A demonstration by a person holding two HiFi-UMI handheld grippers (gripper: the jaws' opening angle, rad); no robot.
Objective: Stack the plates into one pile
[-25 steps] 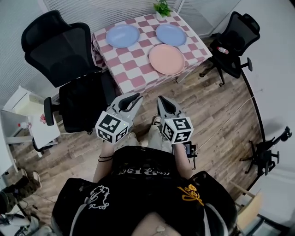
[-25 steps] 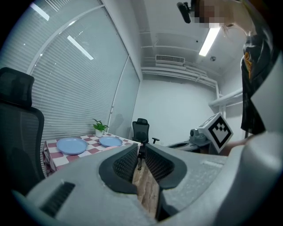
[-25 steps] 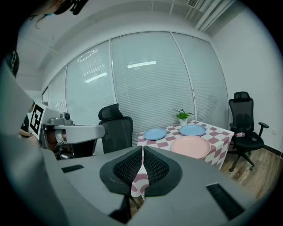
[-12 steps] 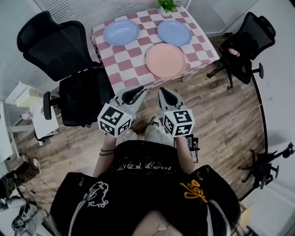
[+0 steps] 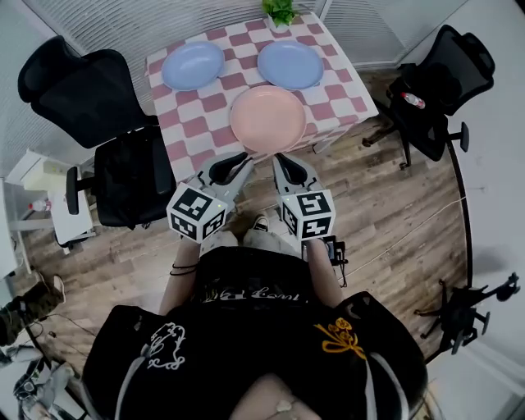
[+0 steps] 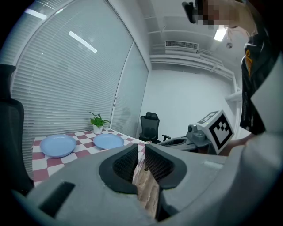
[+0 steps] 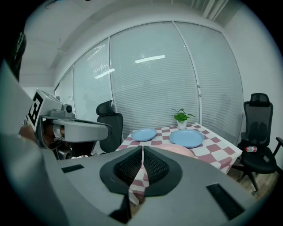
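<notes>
A wooden floor fills most of the head view, with window blinds along its far edge. The surface, covered in a pink-and-white checked cloth, stands near those blinds. Two black office chairs sit at its left and a third at its right, with a bottle lying on that seat. A person in a black printed top stands just short of the surface's near edge.

Three plates lie flat on the cloth, each apart from the others. The pink plate is nearest the person, close to the near edge. The left blue plate and the right blue plate lie side by side behind it. A small potted plant stands at the far edge, just beyond the right blue plate.

The left gripper and right gripper are held side by side over the floor, pointing at the near edge of the surface below the pink plate. In the left gripper view the left gripper has its jaws pressed together with nothing between them. The right gripper is likewise closed and holds nothing.
</notes>
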